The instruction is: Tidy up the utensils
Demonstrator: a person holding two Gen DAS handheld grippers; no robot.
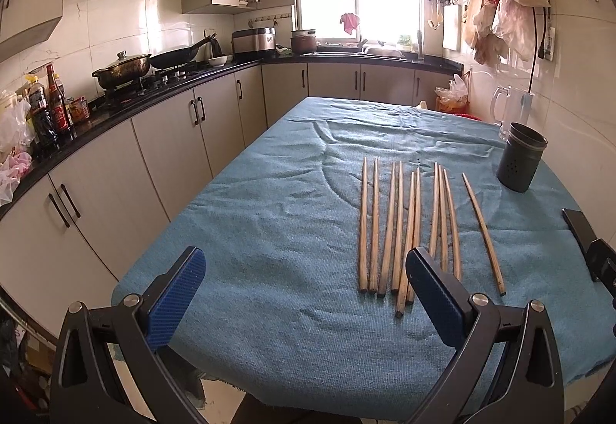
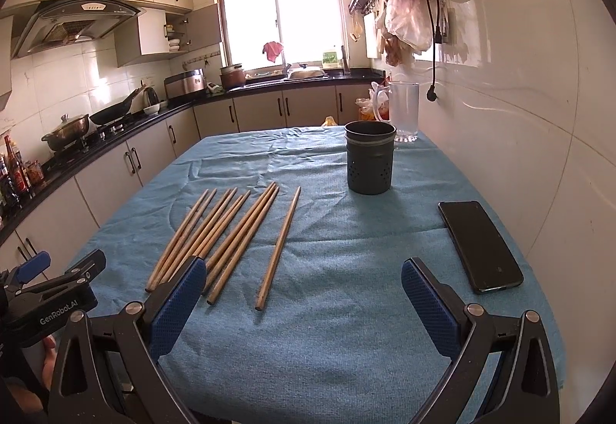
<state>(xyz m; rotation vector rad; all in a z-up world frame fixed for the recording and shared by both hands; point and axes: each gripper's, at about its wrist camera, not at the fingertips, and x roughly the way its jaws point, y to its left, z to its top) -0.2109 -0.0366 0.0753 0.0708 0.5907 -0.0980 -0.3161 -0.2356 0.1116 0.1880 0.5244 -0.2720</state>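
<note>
Several wooden chopsticks [image 1: 400,227] lie side by side on the blue tablecloth [image 1: 269,231], with one chopstick [image 1: 483,231] apart to their right. A dark perforated utensil holder [image 1: 519,162] stands upright beyond them, at the right. My left gripper [image 1: 304,270] hovers open near the table's front edge, its right finger over the near chopstick ends. In the right wrist view the chopsticks [image 2: 215,235] lie left of centre, the single one [image 2: 279,247] ahead, the holder [image 2: 370,158] farther back. My right gripper [image 2: 304,277] is open and holds nothing.
A black phone [image 2: 479,245] lies face up on the cloth at the right, near the tiled wall. A clear glass mug [image 2: 402,112] stands behind the holder. Kitchen counters with pots and bottles run along the left. The left gripper's body [image 2: 54,293] shows at the left edge.
</note>
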